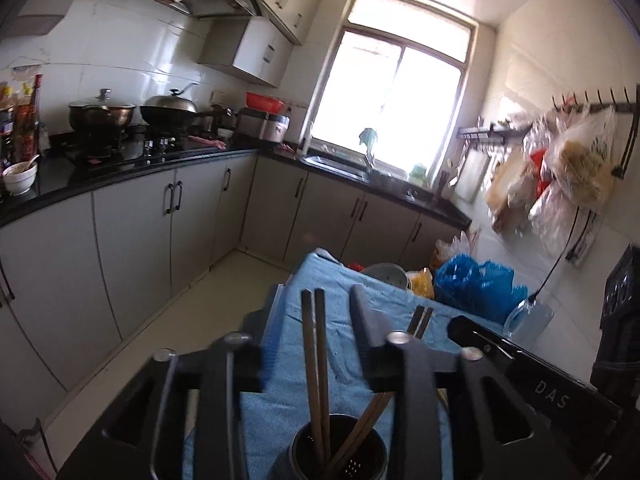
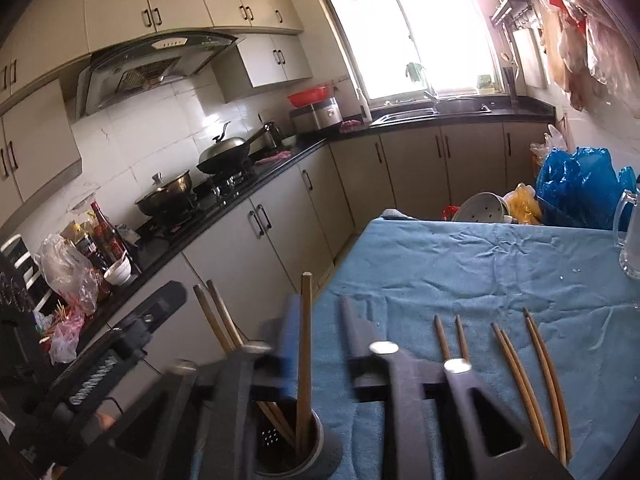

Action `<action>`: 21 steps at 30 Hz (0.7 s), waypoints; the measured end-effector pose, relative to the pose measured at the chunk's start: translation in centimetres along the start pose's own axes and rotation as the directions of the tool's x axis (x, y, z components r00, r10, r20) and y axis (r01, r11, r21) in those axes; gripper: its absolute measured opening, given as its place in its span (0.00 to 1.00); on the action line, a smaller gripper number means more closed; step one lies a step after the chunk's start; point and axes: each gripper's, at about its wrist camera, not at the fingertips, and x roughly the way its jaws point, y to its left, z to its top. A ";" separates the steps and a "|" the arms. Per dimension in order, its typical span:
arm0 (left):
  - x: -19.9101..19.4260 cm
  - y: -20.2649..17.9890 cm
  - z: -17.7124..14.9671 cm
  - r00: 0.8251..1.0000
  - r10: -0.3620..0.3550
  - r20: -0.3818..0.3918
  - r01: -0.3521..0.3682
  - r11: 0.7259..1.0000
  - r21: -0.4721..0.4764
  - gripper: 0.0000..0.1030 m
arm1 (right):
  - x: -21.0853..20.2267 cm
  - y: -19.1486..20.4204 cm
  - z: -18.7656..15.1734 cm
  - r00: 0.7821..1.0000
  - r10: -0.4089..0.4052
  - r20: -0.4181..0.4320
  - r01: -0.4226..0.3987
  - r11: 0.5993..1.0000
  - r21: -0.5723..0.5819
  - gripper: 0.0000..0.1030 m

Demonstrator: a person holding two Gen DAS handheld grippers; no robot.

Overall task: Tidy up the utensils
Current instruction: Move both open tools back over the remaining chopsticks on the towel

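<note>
While both hand-held grippers [image 1: 316, 300] [image 2: 320, 304] gape empty, holder [image 2: 288, 452] near cloth [image 2: 480, 260] edge.

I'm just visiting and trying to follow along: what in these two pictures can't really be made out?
- Dark perforated metal chopstick holder: its base is cut off by the bottom edge in both wrist views.
- Brown wooden chopsticks lying on the blue cloth: near ends hidden behind the right hand-held gripper.
- Plastic bags hanging on the wall hooks: blurred, contents unreadable, left view.
- Beyond the window: washed out by glare.
</note>
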 end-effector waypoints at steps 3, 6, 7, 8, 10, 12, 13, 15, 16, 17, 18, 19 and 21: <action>-2.1 0.0 0.3 1.000 0.009 0.025 -0.009 1.000 -0.010 0.34 | -1.6 -0.6 0.2 1.000 -0.008 0.028 0.008 1.000 0.009 0.38; -4.3 -0.5 0.0 0.999 -0.012 0.038 0.013 1.000 -0.025 0.40 | -3.6 -2.1 0.1 0.998 -0.034 0.046 0.033 0.999 0.017 0.39; -5.0 -0.7 -0.1 0.999 -0.026 0.040 0.027 0.999 -0.033 0.41 | -4.2 -2.7 -0.1 0.998 -0.047 0.048 0.045 0.999 0.023 0.41; -5.6 -1.1 -0.3 0.998 -0.043 0.041 0.044 0.998 -0.038 0.42 | -5.0 -3.7 -0.3 0.997 -0.064 0.049 0.062 0.997 0.035 0.42; -6.8 -2.3 -1.0 0.996 -0.081 0.032 0.082 0.996 -0.033 0.43 | -6.4 -6.1 -1.0 0.994 -0.102 0.044 0.099 0.993 0.062 0.46; -7.3 -3.8 -1.9 0.993 -0.118 0.012 0.118 0.993 -0.014 0.47 | -7.7 -8.7 -1.9 0.988 -0.152 0.027 0.149 0.985 0.091 0.46; -7.4 -4.8 -2.6 0.990 -0.141 -0.005 0.141 0.990 -0.001 0.48 | -8.1 -9.9 -2.4 0.985 -0.172 0.014 0.170 0.980 0.106 0.46; -7.3 -6.8 -4.0 0.983 -0.177 -0.045 0.178 0.984 0.026 0.50 | -9.2 -12.9 -3.8 0.977 -0.213 -0.020 0.213 0.965 0.150 0.46; -7.0 -8.0 -4.9 0.979 -0.192 -0.072 0.195 0.980 0.045 0.50 | -9.7 -14.3 -4.5 0.973 -0.229 -0.039 0.233 0.957 0.174 0.46; -6.6 -9.4 -6.0 0.972 -0.207 -0.110 0.215 0.974 0.070 0.50 | -10.2 -15.9 -5.3 0.968 -0.243 -0.060 0.250 0.947 0.199 0.46; -6.2 -10.2 -6.8 0.966 -0.217 -0.139 0.230 0.970 0.085 0.50 | -10.6 -17.2 -6.2 0.963 -0.255 -0.082 0.267 0.938 0.220 0.46; -5.6 -11.2 -7.7 0.956 -0.233 -0.175 0.252 0.963 0.094 0.50 | -11.0 -18.4 -7.0 0.959 -0.264 -0.103 0.282 0.930 0.236 0.46; -4.4 -12.8 -9.6 0.934 -0.262 -0.243 0.293 0.951 0.102 0.50 | -11.4 -20.0 -8.2 0.954 -0.269 -0.130 0.295 0.920 0.257 0.46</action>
